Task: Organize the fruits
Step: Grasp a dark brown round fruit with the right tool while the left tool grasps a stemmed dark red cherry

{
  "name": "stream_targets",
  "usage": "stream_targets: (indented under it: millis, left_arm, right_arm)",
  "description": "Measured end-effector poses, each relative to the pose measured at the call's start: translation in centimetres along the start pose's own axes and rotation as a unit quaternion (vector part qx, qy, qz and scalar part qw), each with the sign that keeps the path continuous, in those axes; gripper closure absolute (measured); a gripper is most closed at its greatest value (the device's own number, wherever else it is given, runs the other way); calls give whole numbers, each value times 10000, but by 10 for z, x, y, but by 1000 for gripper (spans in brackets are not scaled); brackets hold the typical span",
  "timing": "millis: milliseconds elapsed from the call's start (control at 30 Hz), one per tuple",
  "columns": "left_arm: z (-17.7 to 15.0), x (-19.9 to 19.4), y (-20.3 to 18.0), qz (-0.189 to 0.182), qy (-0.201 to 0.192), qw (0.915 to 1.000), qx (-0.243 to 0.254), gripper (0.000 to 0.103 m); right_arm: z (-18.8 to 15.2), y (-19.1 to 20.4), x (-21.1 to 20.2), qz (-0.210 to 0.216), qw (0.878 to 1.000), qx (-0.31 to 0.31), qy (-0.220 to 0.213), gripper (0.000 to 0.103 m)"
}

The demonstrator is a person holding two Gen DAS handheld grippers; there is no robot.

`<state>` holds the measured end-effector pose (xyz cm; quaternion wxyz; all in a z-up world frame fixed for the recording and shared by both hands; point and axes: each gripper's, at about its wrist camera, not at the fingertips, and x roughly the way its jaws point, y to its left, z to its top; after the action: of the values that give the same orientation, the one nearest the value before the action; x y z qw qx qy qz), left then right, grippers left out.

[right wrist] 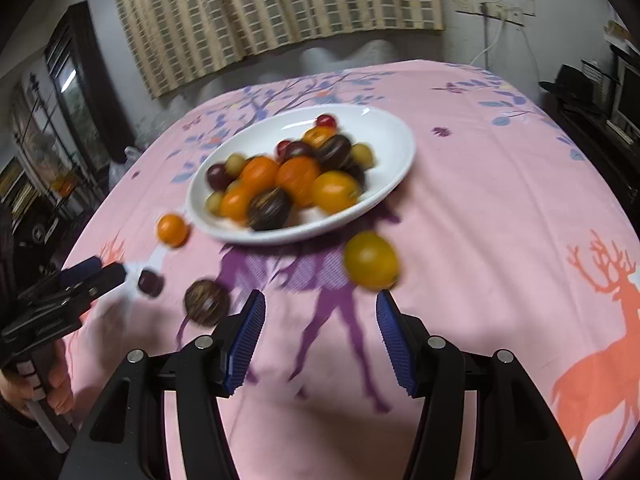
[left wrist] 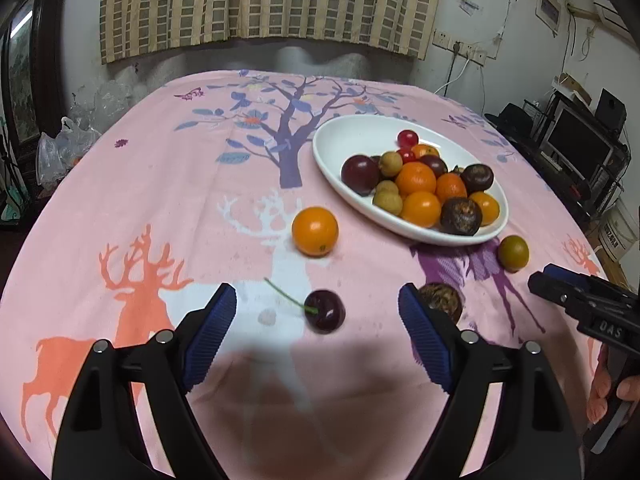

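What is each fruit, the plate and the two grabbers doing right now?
White plate: on the tablecloth, holding piled fruit.
Orange: loose on the cloth, off the plate.
Cherry: loose, lying ahead of the left gripper, untouched.
Brown round fruit: loose, beside the left gripper's finger.
Greenish-yellow citrus: loose, just ahead of the right gripper.
Left gripper: open, empty.
Right gripper: open, empty.

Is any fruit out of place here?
Yes. Four fruits lie on the cloth, not in the plate: an orange, a cherry, a brown fruit and a yellow-green fruit.
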<state>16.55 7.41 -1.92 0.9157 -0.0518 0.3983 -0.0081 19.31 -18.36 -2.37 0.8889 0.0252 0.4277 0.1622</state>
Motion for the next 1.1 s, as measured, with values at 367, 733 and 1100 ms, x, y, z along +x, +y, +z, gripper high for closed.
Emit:
stream_targets:
  millis: [367, 733, 1100]
  left_arm:
    - [-13, 11, 12, 194, 184, 9995, 137, 21]
    - [-15, 22, 18, 144, 442, 9989, -52, 21]
    - [-21, 36, 0, 335, 495, 9976, 349, 26]
  right_arm:
    - [-13, 75, 30, 99, 9948, -950, 357, 45]
    - [-5, 104, 63, -229, 9888, -1407, 447, 60]
    - [-1, 69, 30, 254, 9967, -735, 227, 60]
